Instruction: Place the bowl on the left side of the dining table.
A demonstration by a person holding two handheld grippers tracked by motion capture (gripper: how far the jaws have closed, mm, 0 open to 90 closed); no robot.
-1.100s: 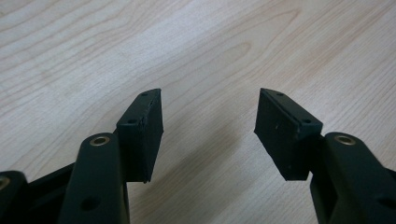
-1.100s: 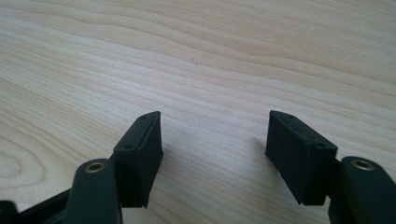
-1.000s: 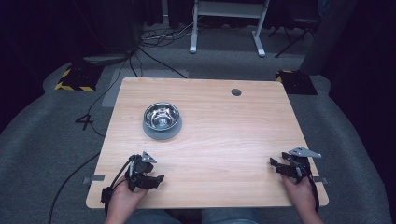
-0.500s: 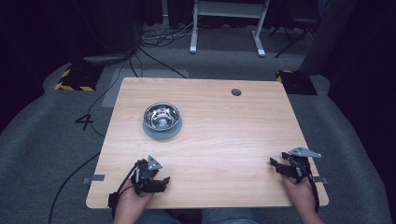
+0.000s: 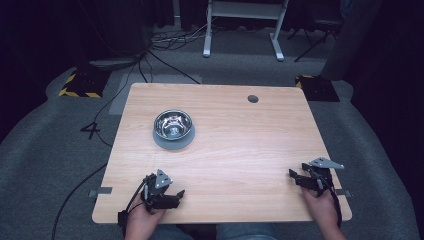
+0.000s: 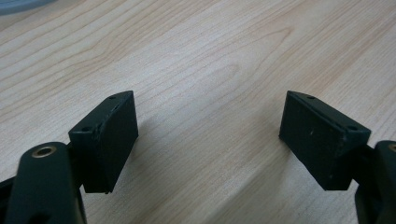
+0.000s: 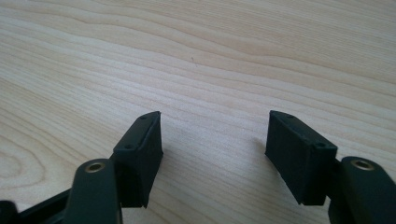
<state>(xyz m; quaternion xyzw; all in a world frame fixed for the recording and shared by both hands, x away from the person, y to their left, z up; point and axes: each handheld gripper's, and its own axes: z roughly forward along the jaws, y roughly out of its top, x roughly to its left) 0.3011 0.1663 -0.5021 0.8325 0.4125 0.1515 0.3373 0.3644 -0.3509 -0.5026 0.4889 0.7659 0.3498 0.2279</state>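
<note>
High view: dark room, grey carpet, light wood table (image 5: pixel 240 150). Shiny metal bowl (image 5: pixel 173 125) on grey round mat (image 5: pixel 172 141), left of middle, far side. Left gripper (image 5: pixel 165 195) near front edge, left side, hand behind it. Right gripper (image 5: pixel 300 179) near front right corner. Both well apart from bowl.

Left gripper view: jaws spread wide, nothing between, bare wood under. Grey mat edge (image 6: pixel 18 3) at top left corner.

Right gripper view: jaws spread wide too, bare wood under.
</note>
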